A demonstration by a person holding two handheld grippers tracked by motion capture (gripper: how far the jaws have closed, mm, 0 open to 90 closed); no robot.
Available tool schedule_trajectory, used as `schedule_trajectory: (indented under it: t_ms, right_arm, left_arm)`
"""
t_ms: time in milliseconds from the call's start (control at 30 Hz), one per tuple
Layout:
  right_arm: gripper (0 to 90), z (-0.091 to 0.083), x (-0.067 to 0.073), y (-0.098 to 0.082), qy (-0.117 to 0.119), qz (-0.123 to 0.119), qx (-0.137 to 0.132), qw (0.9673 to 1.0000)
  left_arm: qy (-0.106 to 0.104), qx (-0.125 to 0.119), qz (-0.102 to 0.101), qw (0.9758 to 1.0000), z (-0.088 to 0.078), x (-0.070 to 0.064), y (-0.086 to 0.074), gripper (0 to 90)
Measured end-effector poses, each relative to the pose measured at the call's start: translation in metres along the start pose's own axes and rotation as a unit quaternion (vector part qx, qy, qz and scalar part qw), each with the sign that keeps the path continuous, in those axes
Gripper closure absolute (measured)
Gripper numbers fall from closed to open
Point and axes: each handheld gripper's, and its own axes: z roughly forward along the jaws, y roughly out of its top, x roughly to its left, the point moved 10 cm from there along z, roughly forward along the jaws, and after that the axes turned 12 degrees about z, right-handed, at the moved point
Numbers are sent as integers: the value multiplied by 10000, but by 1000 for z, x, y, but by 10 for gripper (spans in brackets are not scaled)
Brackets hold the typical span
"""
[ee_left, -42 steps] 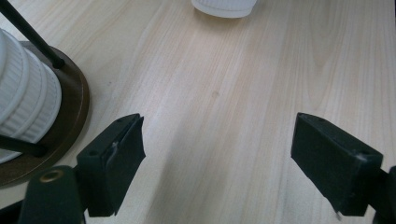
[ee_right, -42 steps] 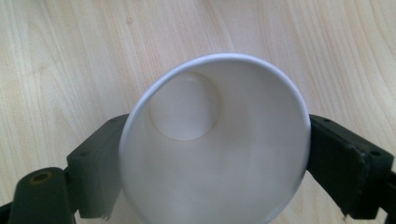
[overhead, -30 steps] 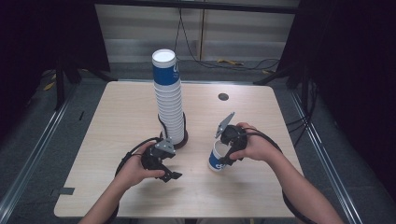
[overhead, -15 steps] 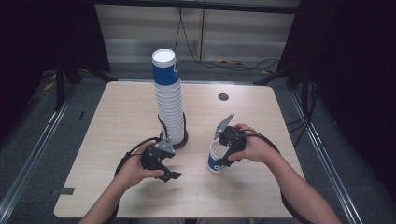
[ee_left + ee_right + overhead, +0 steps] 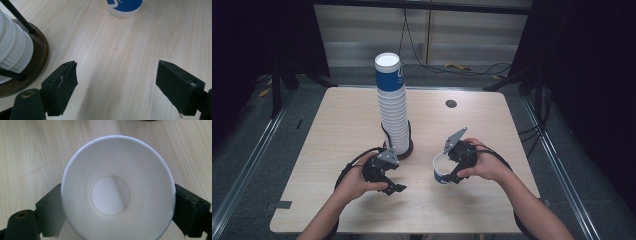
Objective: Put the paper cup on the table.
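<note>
I am clamping the right gripper (image 5: pixel 451 172) on a single paper cup (image 5: pixel 441 168), its jaws pressing either side of the wall while the cup is standing upright on the table (image 5: pixel 512 130), well right of the tall cup stack (image 5: pixel 393 107) on its dark round base (image 5: pixel 37 62). I am holding the left gripper (image 5: pixel 388 181) low over bare wood just in front of that base, its jaws standing wide apart with nothing between them.
</note>
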Motion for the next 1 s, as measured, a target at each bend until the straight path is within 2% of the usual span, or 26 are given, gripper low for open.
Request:
schedule_trajectory:
  t_ms: [233,300,367,500,733,767,833,1000]
  right_arm:
    - [122,-1,0,-3,-32,-32,-238,9997]
    - [122,0,1,-4,27,-11,-344,9994]
    - [122,0,1,-5,22,-2,-406,9992]
    - [122,2,2,-7,47,31,-560,9984]
    - [123,4,4,-13,97,81,-675,9976]
    - [122,3,3,-14,25,83,-649,9979]
    - [123,4,4,-15,99,81,-714,9974]
    - [123,2,3,-18,84,104,-847,9963]
  left_arm:
    - [-29,43,1,10000,-1,0,-1,173]
    - [-23,38,29,10000,-1,0,-1,173]
    - [29,-26,8,10000,-1,1,0,173]
    - [0,33,-30,10000,-1,1,-1,173]
    - [-19,31,5,10000,-1,0,0,173]
    - [-19,29,6,10000,-1,0,0,173]
    - [26,-14,-21,10000,0,0,0,173]
    - [-31,21,12,10000,-1,0,0,173]
